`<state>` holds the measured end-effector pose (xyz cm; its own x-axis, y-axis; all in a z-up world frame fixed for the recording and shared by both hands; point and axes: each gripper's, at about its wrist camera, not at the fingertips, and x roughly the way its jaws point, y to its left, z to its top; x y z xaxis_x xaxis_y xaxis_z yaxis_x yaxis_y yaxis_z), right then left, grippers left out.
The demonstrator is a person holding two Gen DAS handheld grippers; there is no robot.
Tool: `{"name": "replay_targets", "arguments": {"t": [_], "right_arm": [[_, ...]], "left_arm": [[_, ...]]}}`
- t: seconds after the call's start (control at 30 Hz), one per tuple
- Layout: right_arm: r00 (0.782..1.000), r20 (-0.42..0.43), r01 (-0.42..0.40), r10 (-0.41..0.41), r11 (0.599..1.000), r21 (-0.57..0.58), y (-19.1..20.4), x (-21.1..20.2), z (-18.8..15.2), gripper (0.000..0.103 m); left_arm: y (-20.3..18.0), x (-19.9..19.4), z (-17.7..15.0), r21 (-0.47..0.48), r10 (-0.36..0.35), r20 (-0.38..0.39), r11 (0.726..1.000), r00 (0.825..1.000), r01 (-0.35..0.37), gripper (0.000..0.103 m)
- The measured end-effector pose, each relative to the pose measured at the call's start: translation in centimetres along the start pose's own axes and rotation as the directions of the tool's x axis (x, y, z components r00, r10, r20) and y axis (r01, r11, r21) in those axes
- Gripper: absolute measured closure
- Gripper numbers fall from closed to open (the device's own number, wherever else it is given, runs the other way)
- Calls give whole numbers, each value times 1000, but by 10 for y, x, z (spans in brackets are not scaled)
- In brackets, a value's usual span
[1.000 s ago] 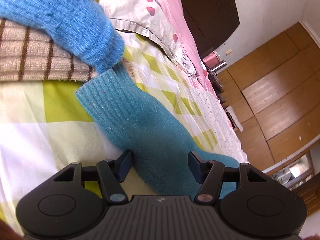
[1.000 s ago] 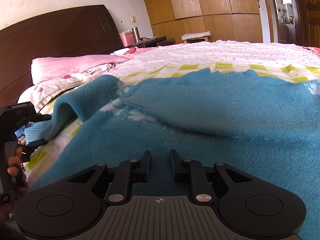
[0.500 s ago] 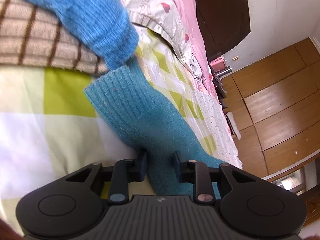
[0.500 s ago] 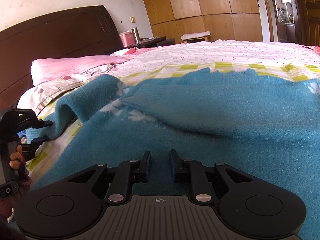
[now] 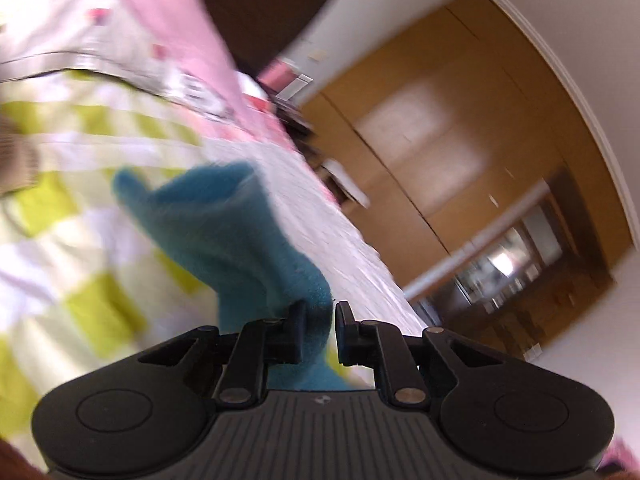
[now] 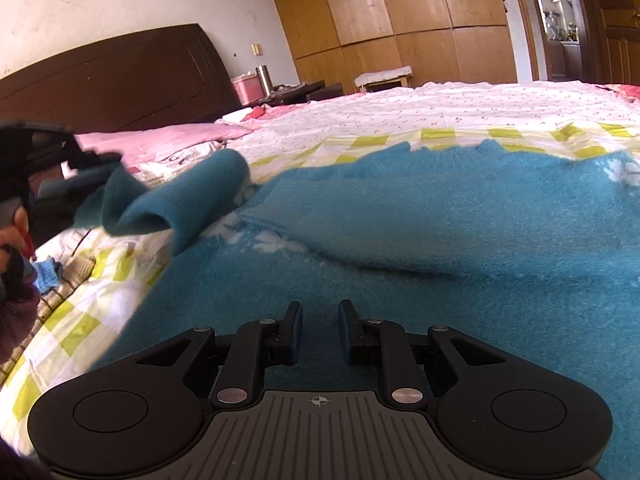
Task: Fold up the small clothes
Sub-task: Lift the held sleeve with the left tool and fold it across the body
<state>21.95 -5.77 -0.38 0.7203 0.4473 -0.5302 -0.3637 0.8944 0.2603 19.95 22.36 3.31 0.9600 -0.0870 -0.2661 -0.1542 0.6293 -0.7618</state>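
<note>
Item: teal sweater [image 6: 440, 240] | left gripper [image 5: 318, 330] jaws just closed, pinching sleeve [image 5: 224, 224] (blurred, apparently lifted) | right gripper [image 6: 319, 330] jaws nearly together, seemingly gripping sweater | next: lay sleeve across body.

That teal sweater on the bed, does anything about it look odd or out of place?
One sleeve is off the bed, curled and held up by the left claw, which has just closed on it. The rest of the teal sweater lies rumpled, not flat. Nothing looks damaged.

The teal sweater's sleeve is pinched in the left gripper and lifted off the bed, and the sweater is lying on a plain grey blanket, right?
Not grey: the right wrist view shows the teal sweater lying on a white and yellow-green checked bedsheet. The left gripper does pinch the lifted sleeve.
</note>
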Motion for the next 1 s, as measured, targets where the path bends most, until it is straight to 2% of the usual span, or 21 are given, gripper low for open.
{"name": "replay_targets", "arguments": {"t": [0.07,0.17,0.3,0.4,0.5,0.63,0.73,0.83,1.0], "right_arm": [[1000,-3,5,-4,1000,13,-5,-7,-2,83],[1000,-2,17,-17,1000,10,-12,-17,0,83],[998,12,54,-54,999,9,-26,-29,7,81],[998,17,61,-62,997,54,-39,-32,15,79],[999,15,45,-47,991,126,-51,-30,22,77],[999,20,32,-36,979,199,-59,-23,30,77],[998,38,47,-55,979,199,-60,-16,42,77],[996,41,69,-79,975,211,-62,-3,55,76],[996,14,73,-83,937,341,-84,33,74,73]], "left_arm": [[-27,13,-17,72,-64,-80,995,995,69,83],[-58,31,-50,173,-96,-192,976,977,130,83],[-71,36,-81,306,-55,-290,941,955,147,78],[-66,26,-92,367,-18,-323,919,946,143,74],[-50,9,-92,371,22,-345,922,938,115,68],[-22,-17,-99,384,90,-375,921,923,67,67],[-6,-28,-100,388,114,-351,921,930,34,67],[-6,-25,-91,370,86,-350,927,933,53,67],[-5,-28,-80,397,75,-311,916,947,58,67]]}}
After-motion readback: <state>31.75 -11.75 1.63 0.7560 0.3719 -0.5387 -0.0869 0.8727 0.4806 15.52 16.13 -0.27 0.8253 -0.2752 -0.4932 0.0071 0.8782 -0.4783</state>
